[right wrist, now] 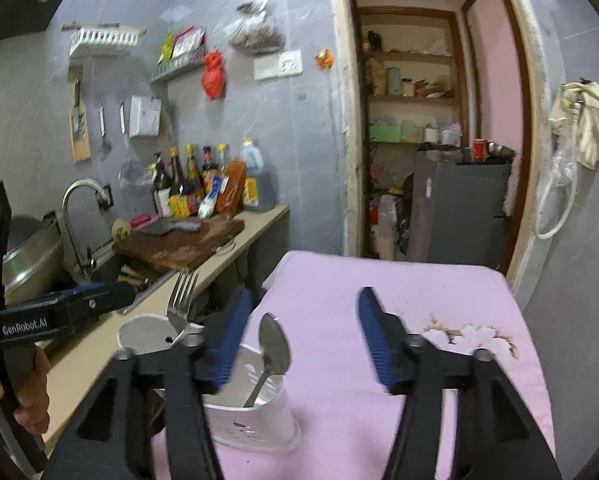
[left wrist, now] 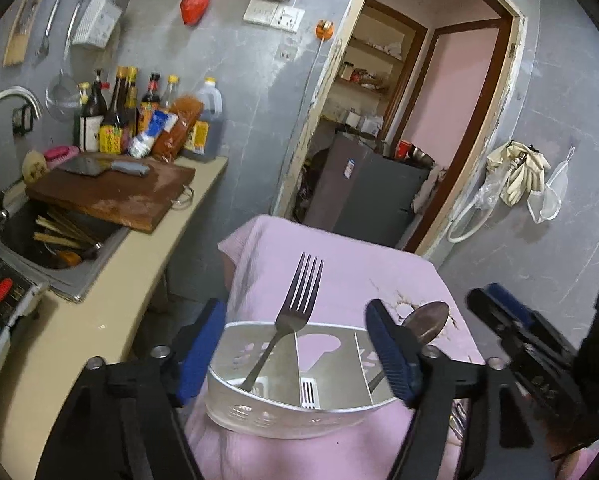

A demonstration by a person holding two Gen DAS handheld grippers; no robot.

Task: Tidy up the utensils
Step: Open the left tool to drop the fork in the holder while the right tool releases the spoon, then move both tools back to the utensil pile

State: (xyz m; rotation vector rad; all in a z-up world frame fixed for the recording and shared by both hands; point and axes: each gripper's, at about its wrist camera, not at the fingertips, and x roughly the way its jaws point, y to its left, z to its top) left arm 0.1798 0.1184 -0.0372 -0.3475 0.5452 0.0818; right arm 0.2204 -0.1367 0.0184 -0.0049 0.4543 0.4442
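Left-wrist view: the left gripper (left wrist: 295, 354) stands with its blue-padded jaws spread wide and nothing pressed between them; the white utensil holder (left wrist: 283, 416) sits in the gap at 6 o'clock, on the pink cloth (left wrist: 339, 264) covering the table. A fork (left wrist: 289, 316) leans in the holder's left compartment, tines up toward 12 o'clock, clear of both pads. A spoon (left wrist: 427, 322) leans in the right compartment, its bowl just behind the right-hand pad; whether it touches that pad cannot be told. The right gripper (left wrist: 511, 320) enters at 3 o'clock. Right-wrist view: the right gripper (right wrist: 299, 340) is likewise released, jaws apart and empty, with the spoon (right wrist: 273, 350) standing in the holder (right wrist: 255, 424) just beside the left-hand pad, toward 7 o'clock of the gap. The fork (right wrist: 181, 300) rises at 9 o'clock behind that finger. The left gripper (right wrist: 79, 304), held in a hand (right wrist: 27, 384), lies at the far 9 o'clock edge.
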